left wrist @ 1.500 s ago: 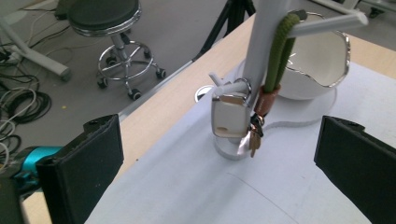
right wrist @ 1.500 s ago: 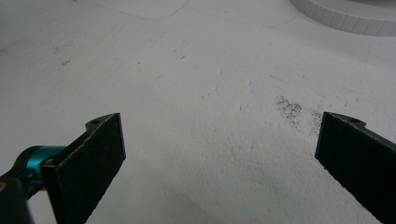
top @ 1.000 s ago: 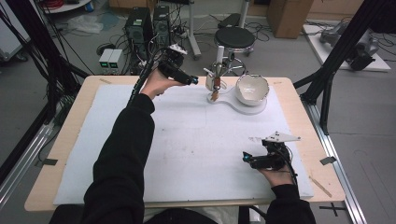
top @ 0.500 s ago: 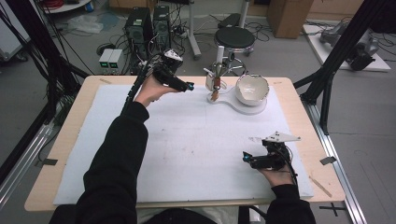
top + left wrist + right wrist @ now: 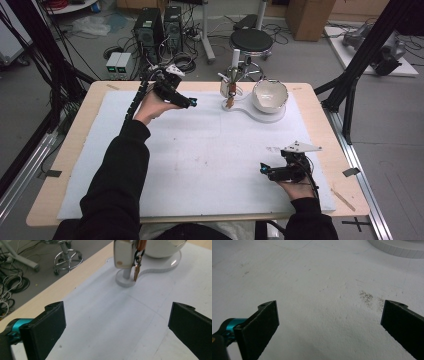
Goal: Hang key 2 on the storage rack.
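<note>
Standing by the table, here's what I've got:

Left gripper: held up at the far left of the white mat, jaws spread wide with nothing between them, aimed toward the stand.

Right gripper: low at the near right of the mat, jaws spread wide too, just bare, lightly scuffed mat between them.

Stand: small white post on a round foot at the far edge, with a silvery block on top and a coppery clip-like piece hanging beside it.

Bowl: white, sitting on the wider end of the same flat white base, just right of the stand.

Table: light wood, mat covers most of it.

Stool: black, on the floor behind the table.
</note>
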Demonstrator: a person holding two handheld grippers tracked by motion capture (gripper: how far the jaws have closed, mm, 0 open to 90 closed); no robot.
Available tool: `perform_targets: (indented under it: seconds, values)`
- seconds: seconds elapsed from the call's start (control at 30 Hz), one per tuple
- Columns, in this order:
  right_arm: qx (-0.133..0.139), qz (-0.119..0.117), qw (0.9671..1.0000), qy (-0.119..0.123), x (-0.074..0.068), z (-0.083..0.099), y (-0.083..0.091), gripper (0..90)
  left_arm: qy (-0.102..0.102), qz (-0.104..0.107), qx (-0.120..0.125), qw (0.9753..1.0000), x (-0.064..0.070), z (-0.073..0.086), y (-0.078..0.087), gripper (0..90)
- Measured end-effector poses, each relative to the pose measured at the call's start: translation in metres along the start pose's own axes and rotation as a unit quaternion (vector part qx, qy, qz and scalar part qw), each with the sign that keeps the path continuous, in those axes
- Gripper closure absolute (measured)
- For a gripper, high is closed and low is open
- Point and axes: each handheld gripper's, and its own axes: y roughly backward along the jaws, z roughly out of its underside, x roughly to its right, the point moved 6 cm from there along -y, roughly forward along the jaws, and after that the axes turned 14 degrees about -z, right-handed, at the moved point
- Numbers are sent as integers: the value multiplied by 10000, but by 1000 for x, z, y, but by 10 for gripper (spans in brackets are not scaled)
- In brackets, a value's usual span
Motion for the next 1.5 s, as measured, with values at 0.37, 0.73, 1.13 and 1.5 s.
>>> perform_targets:
  seconds: [0.37,0.73,1.13,1.5]
  values:
    - [-19,8,10000,37,0,0,-1,7,-32,-45,-88,9999,-1,32,18,17]
    - [-17,22,10000,36,0,0,-1,7,-62,-137,61,9999,5,44,42,17]
    - [-24,23,10000,31,0,0,-1,7,72,-205,16,9998,2,67,68,17]
    - [-31,55,10000,-5,0,0,-1,7,113,-414,-41,9991,0,96,88,17]
